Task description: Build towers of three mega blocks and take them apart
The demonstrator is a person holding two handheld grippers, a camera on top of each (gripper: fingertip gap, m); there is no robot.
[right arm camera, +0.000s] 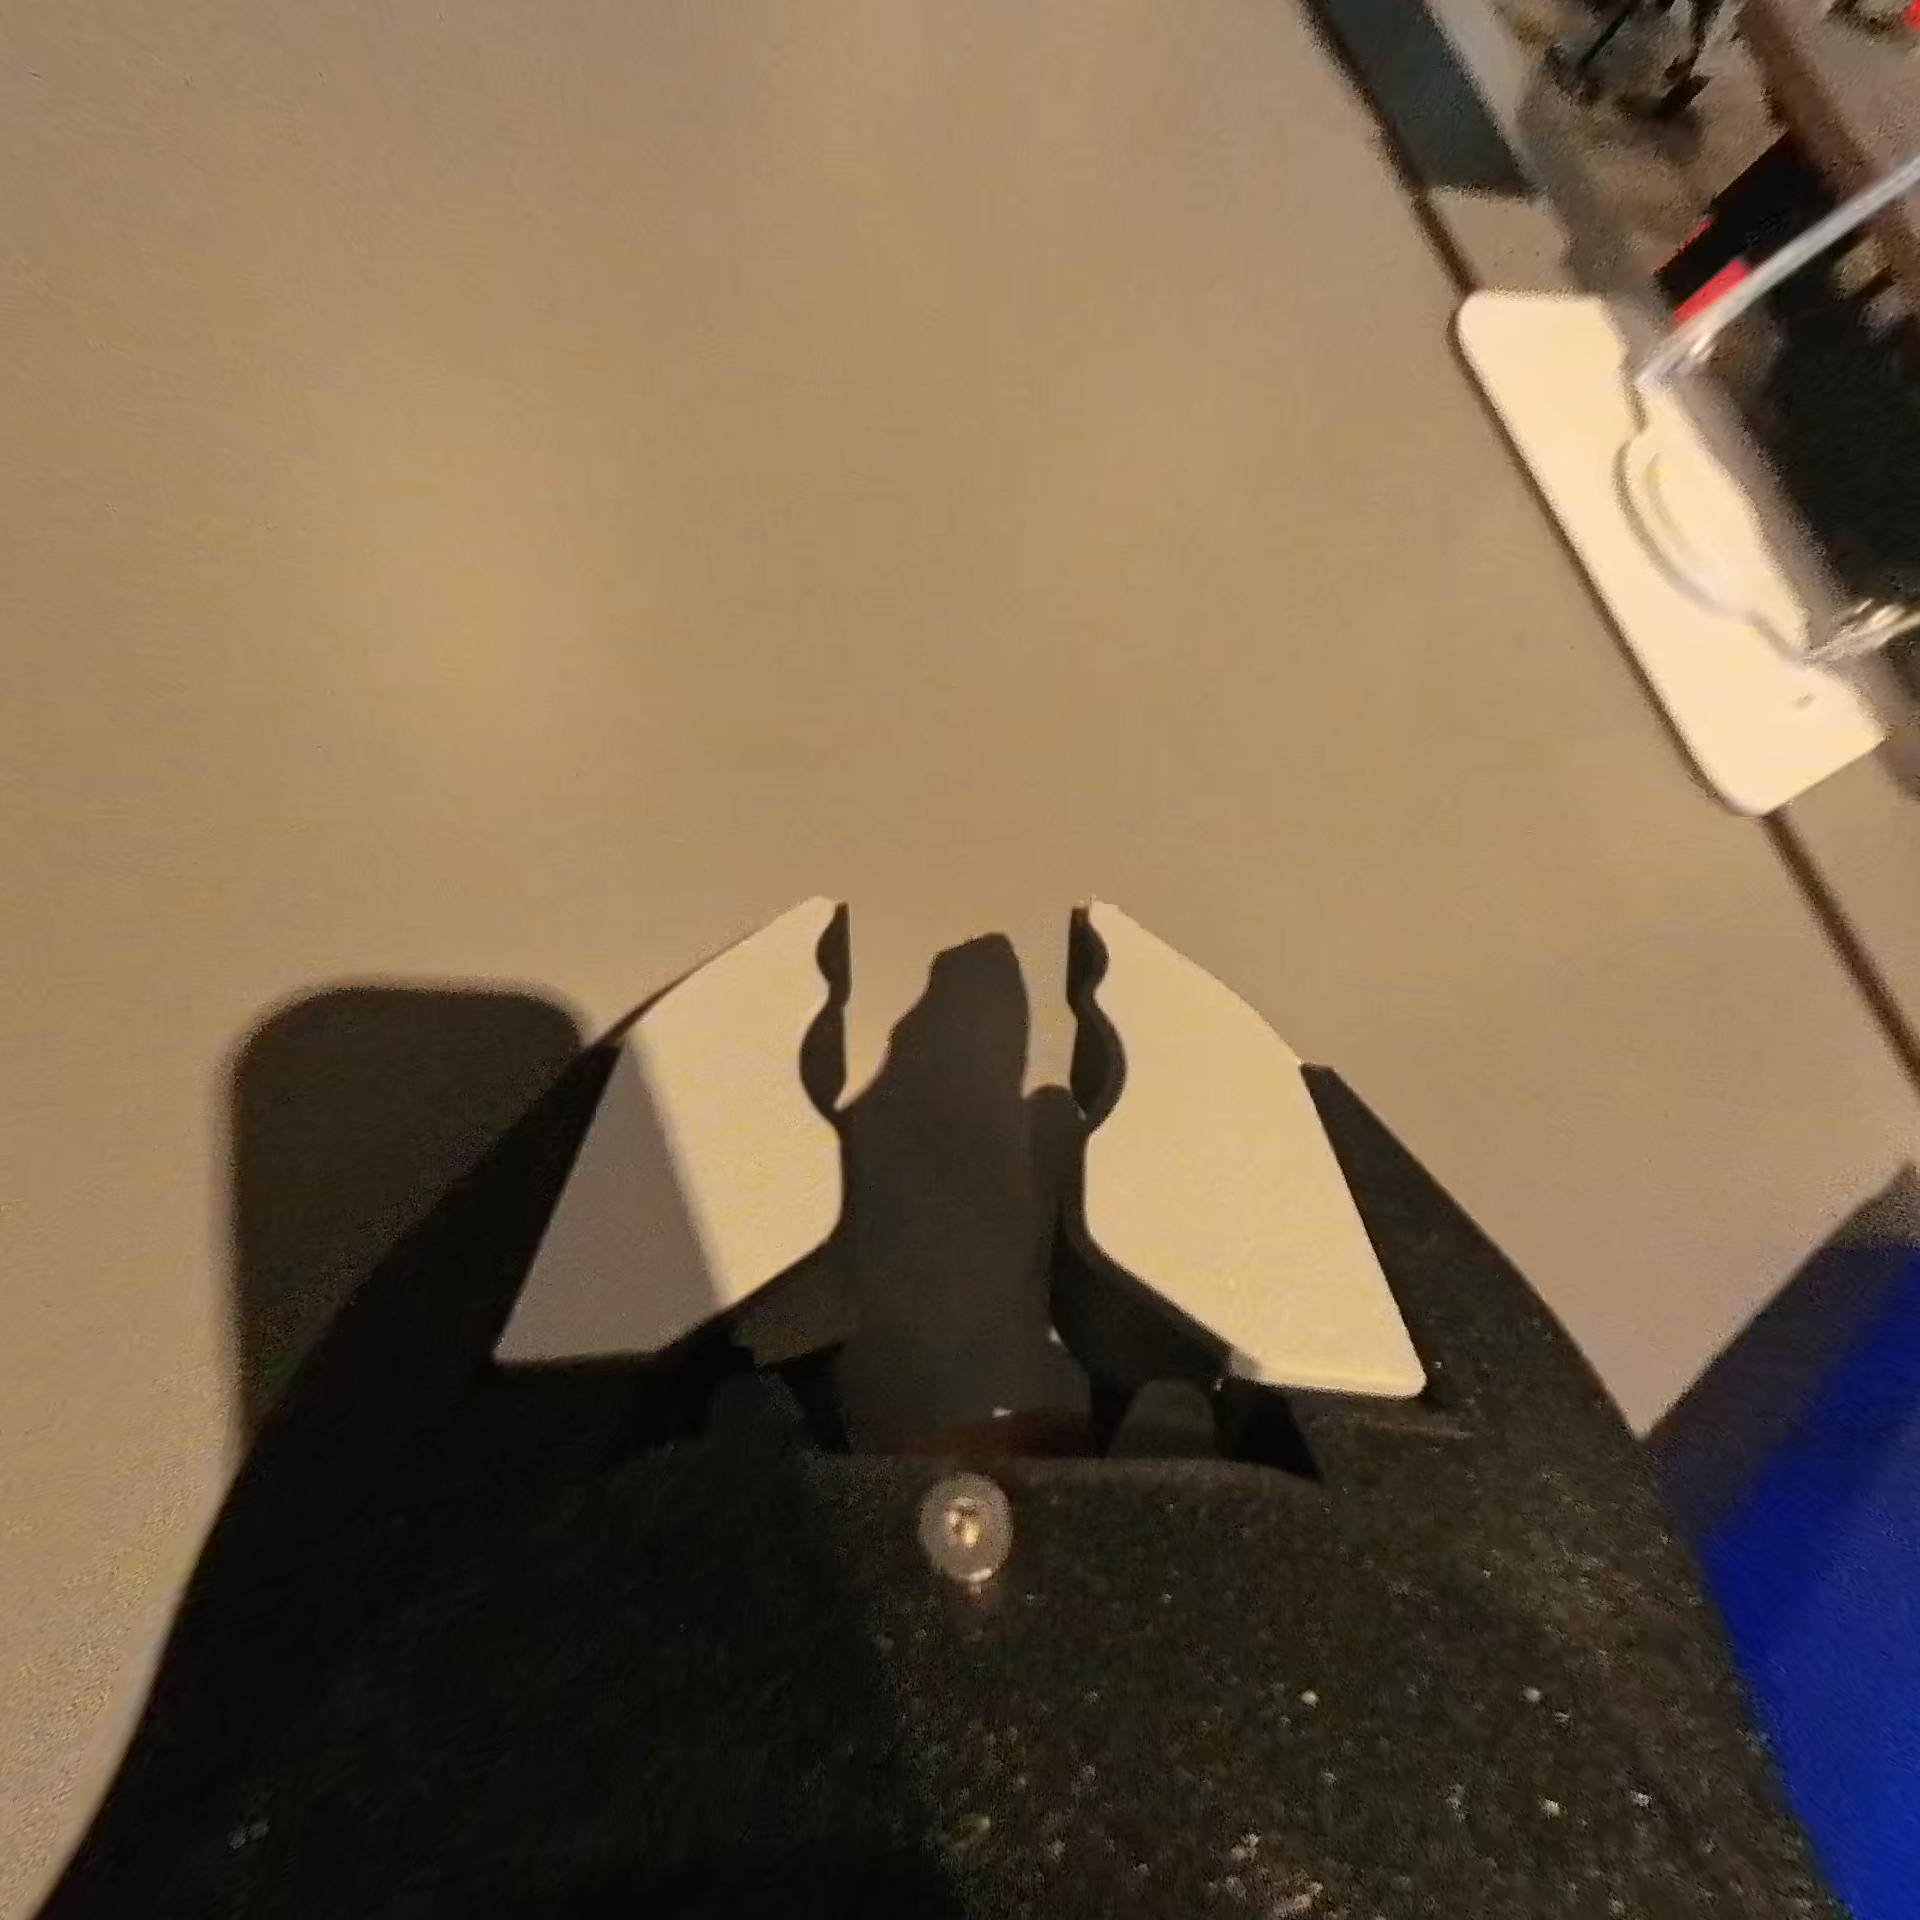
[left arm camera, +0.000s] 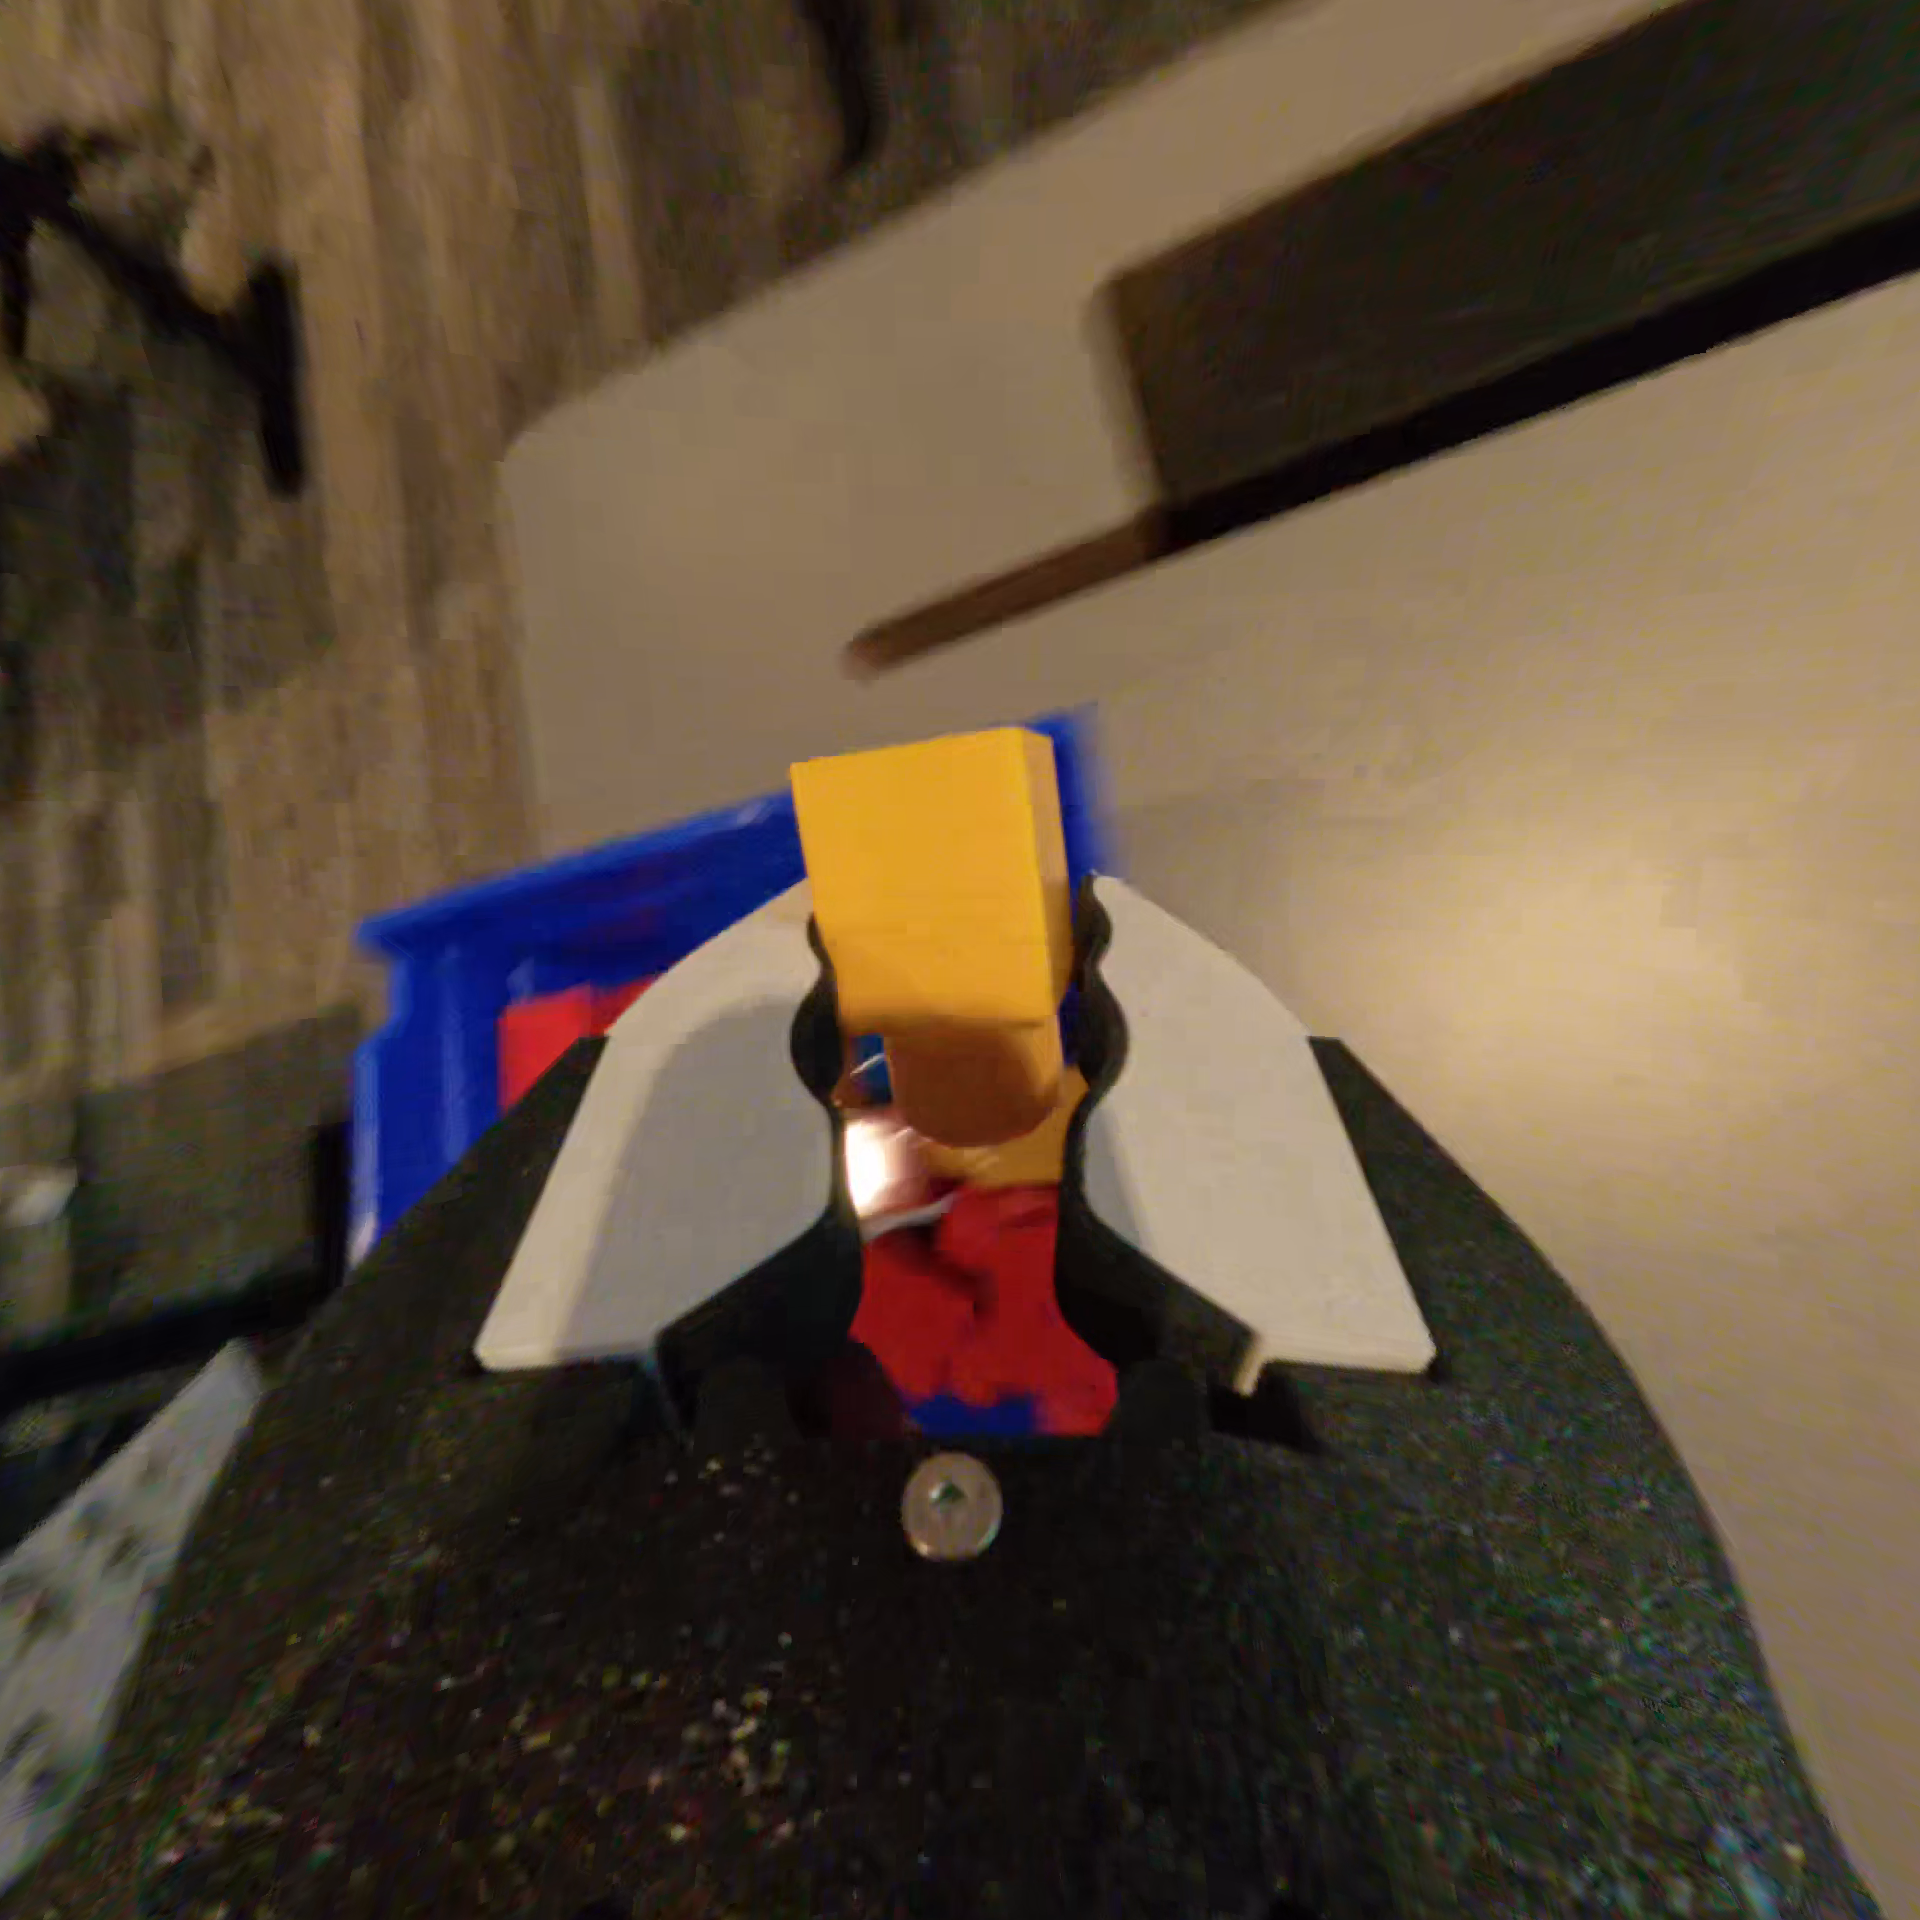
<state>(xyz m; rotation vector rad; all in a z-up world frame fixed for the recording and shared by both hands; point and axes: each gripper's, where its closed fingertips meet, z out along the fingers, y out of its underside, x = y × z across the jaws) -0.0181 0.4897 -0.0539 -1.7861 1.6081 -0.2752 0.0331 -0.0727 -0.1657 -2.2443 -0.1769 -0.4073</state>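
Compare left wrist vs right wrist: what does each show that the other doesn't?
Left wrist only: the left gripper shut on a yellow block, red blocks inside a blue bin behind it, and a blurred wooden floor beyond the table edge.

Right wrist only: the right gripper with its jaws apart and nothing between them, its shadow on the table, and a white plate with a clear plastic piece at the table's edge.

Both: the beige table and the blue bin, in the right view only a blurred corner.
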